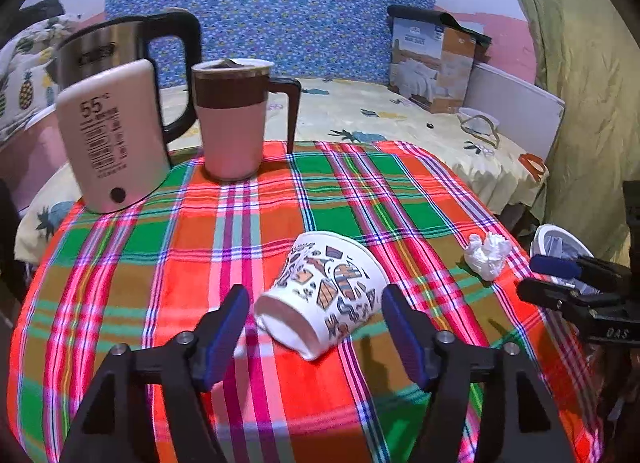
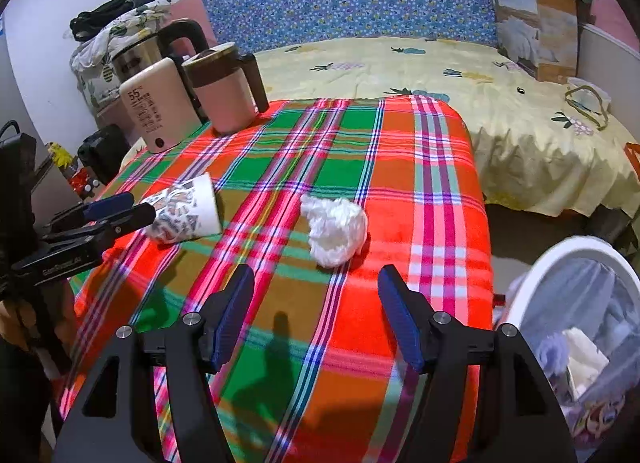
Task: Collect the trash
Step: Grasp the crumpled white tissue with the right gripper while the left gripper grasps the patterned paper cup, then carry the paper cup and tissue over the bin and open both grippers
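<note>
Trash: two pieces lie uncollected on the plaid tablecloth point(image 2: 400, 167), a patterned paper cup point(image 1: 324, 295) tipped on its side and a crumpled white tissue point(image 2: 334, 231) well apart from it, nearer the table's right edge.

Bin: a white waste bin point(image 2: 532, 287) with a pale liner stands off the table's right side, below its edge; scraps, one white and one printed, already sit inside, so some collecting appears done.

Left gripper point(image 1: 314, 337): jaws spread wide on either side of the fallen cup, the blue pads clear of it, nothing gripped.

Right gripper point(image 2: 316, 315): jaws also apart, the tissue just ahead of its tips and not yet between them, nothing held.

Progress: by the look of it, partway through; both table pieces are lined up for a pick but neither is lifted, and each must yet reach the bin.

Not trash: a cream kettle point(image 1: 112, 139), a steel kettle point(image 1: 100, 51) behind it and a pink lidded mug point(image 1: 232, 123) stand upright at the table's far left corner, likely to be left alone.

Left wrist view only: the cup's open mouth turned toward the camera, and the exact framing of the cup between the left pads; the bin is little more than a rim behind the other gripper.

Right wrist view only: the bin's inside and contents, the gap between tissue and jaws, and a person's hand point(image 2: 16, 319) on the left gripper's handle.
</note>
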